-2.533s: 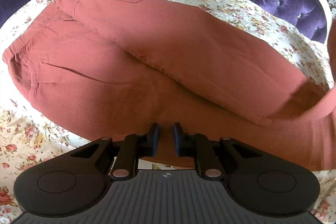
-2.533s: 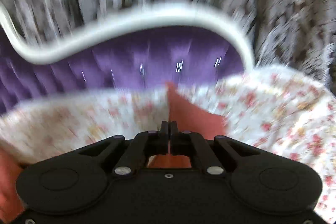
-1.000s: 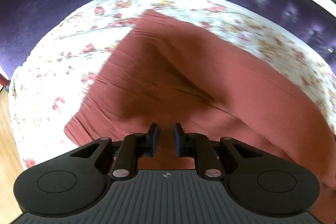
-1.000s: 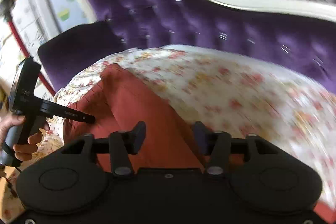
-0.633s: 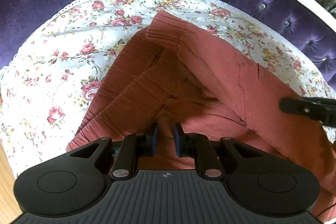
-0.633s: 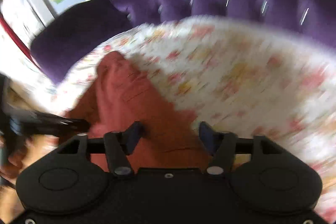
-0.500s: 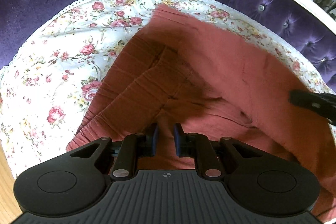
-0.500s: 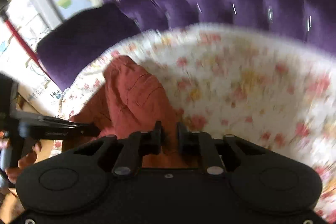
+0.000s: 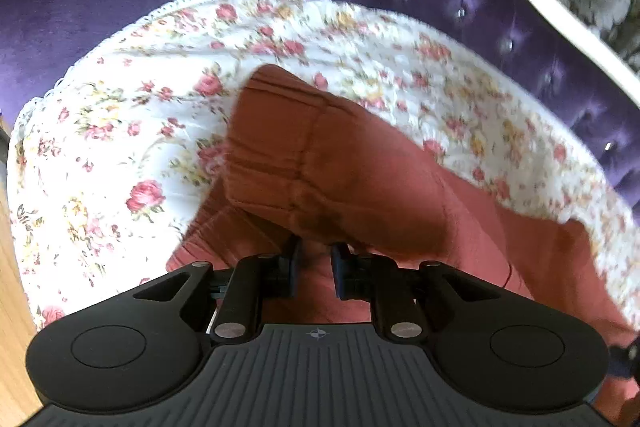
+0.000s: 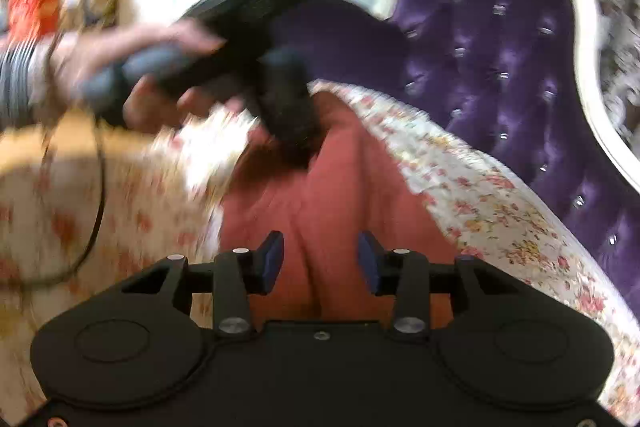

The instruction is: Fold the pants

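Folding the pants (image 9: pixel 344 163) over on the floral cover (image 9: pixel 120 131), mid-frame in both views. Left gripper (image 9: pixel 314 267) nearly closed, a fold bulging over its tips, grasp not discernible. Right gripper (image 10: pixel 320 259) just sprung apart again, hanging loose over the cloth, low centre, clamping nothing. Best done by laying cuff edge square on the layer beneath, smoothing toward the sofa (image 10: pixel 500 47), avoiding bunching under the left hand (image 10: pixel 168 75)
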Action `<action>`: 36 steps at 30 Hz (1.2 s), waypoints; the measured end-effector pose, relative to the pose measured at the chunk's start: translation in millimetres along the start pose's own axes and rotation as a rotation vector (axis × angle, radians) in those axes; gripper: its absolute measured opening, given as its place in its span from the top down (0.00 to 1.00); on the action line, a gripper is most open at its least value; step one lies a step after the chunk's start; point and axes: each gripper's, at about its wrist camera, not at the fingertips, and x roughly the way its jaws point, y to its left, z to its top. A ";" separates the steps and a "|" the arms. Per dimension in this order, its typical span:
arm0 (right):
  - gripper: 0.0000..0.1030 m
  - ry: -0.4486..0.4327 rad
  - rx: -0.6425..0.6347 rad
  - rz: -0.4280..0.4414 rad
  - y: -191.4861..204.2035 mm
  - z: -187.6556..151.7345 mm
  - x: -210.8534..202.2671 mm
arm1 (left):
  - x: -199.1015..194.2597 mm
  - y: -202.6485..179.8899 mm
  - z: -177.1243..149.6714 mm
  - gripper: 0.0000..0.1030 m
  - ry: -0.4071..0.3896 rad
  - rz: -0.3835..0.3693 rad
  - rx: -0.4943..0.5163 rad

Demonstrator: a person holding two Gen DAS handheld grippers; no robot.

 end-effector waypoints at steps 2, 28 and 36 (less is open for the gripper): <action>0.48 -0.031 0.026 -0.013 -2.0 9.9 3.8 | -1.1 1.6 5.7 0.85 -0.005 0.019 -0.017; 0.47 0.096 -0.053 -0.293 -19.0 22.3 121.1 | -8.9 -28.0 51.3 0.84 -0.090 0.035 0.062; 0.80 0.070 0.103 -0.218 -34.6 29.6 109.6 | -24.0 -21.9 45.7 0.84 -0.109 0.089 0.088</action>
